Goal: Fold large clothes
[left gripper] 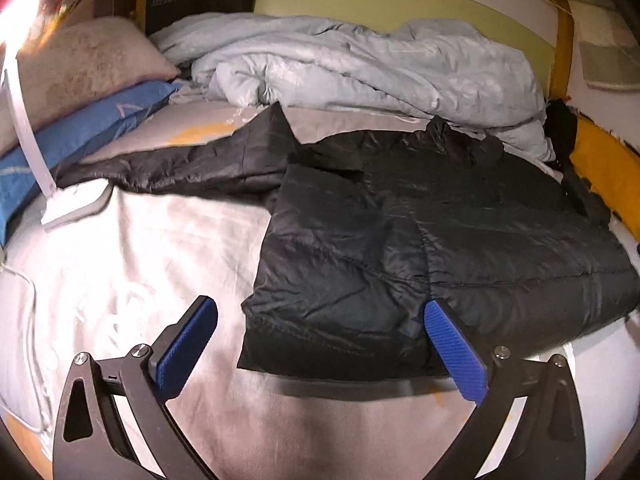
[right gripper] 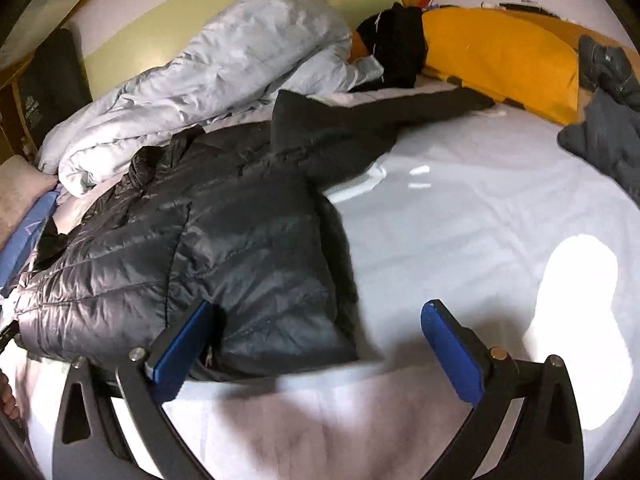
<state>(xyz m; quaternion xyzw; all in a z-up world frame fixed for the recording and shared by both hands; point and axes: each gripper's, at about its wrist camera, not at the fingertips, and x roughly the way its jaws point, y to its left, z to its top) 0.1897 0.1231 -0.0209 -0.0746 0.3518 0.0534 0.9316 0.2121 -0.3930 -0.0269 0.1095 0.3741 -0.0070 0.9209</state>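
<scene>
A black jacket (left gripper: 400,240) is spread flat on the bed (left gripper: 160,248), with one sleeve (left gripper: 180,168) laid out sideways. The left gripper (left gripper: 320,332) is held wide open above its hem, nothing gripped. The right gripper (right gripper: 316,336) is likewise spread open over the jacket's (right gripper: 200,240) edge, empty. A duvet (left gripper: 340,60) is bunched behind.

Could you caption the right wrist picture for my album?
Open right gripper over the hem of a black jacket spread on a bed.
</scene>
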